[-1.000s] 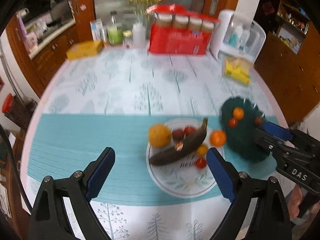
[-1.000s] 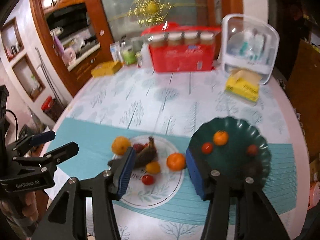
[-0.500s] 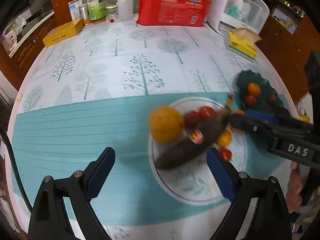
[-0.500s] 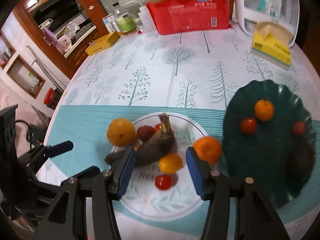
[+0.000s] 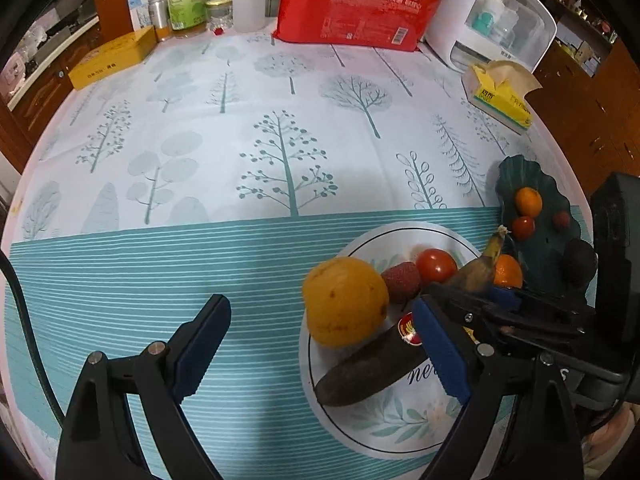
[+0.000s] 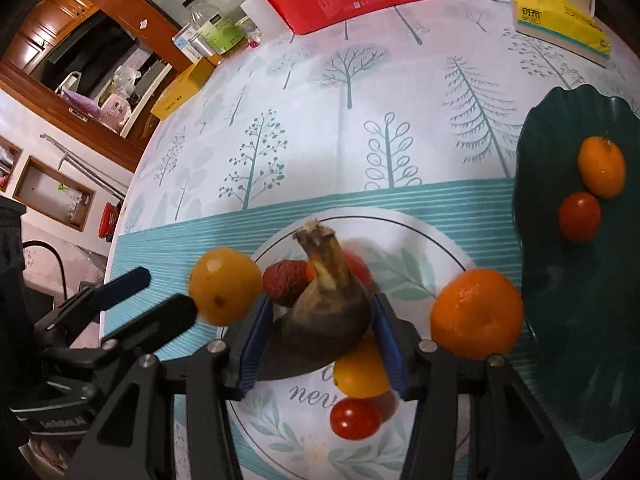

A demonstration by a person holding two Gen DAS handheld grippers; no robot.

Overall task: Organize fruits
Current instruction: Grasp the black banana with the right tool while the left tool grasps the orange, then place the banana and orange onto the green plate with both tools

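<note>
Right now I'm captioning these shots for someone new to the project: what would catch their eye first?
The right tongs straddle an overripe, blackened banana on the white leaf-patterned plate, blue pads at both its sides. Bright fruit crowds around it: a yellow-orange fruit at the plate's left edge, a tangerine at its right edge. Further right, a dark green dish holds a few small fruits.

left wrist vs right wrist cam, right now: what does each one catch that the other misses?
Left wrist only: a dark fruit and small red fruit on the green dish, plus the white storage box.

Right wrist only: a yellow fruit and cherry tomato on the white plate, behind the banana; the right gripper straddling the banana, pads not clearly touching.

Both: banana, big orange-yellow fruit, tangerine, green dish, white plate.
</note>
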